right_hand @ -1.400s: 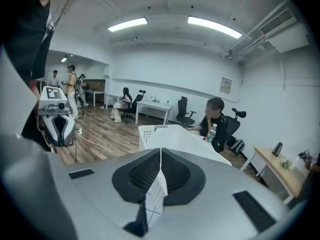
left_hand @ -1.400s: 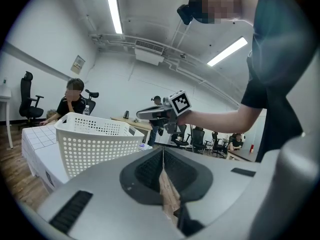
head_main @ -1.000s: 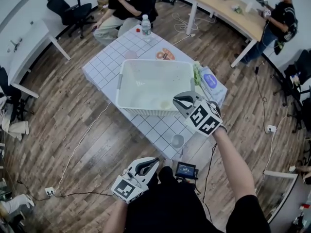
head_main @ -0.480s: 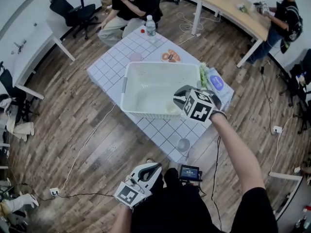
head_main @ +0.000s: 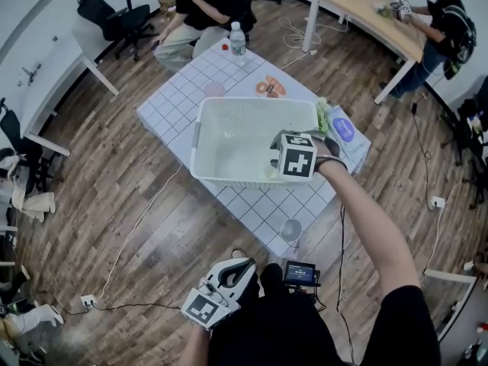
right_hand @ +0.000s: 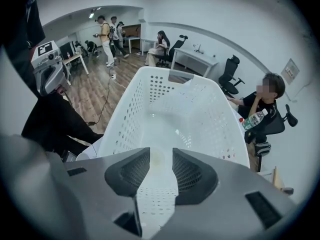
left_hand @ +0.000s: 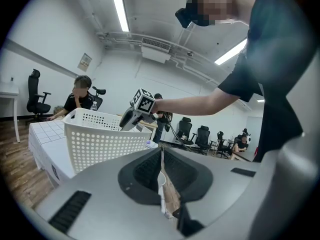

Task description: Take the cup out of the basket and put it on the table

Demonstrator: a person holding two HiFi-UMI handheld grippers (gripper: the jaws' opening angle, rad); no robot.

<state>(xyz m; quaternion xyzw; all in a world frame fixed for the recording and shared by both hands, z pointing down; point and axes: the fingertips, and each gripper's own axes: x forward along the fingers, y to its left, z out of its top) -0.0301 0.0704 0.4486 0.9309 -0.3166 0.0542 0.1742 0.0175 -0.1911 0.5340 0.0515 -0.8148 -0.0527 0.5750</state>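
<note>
Basket [head_main: 252, 102], white perforated plastic, rectangular, on grid-tiled table [head_main: 183, 105]. Right gripper [right_hand: 161, 166] jaws just opening, pale round cup [right_hand: 158, 158] showing between them, unclamped. Left gripper [left_hand: 161, 179] jaws pressed together.

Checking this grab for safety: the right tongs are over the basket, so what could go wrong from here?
The right tongs, which have just been opening, hang over the cup, not gripping it. It sits near the basket's near wall, so one tong could snag the wall or tip the cup. Another cup stands at the table's near edge; setting down there could knock it off.
</note>
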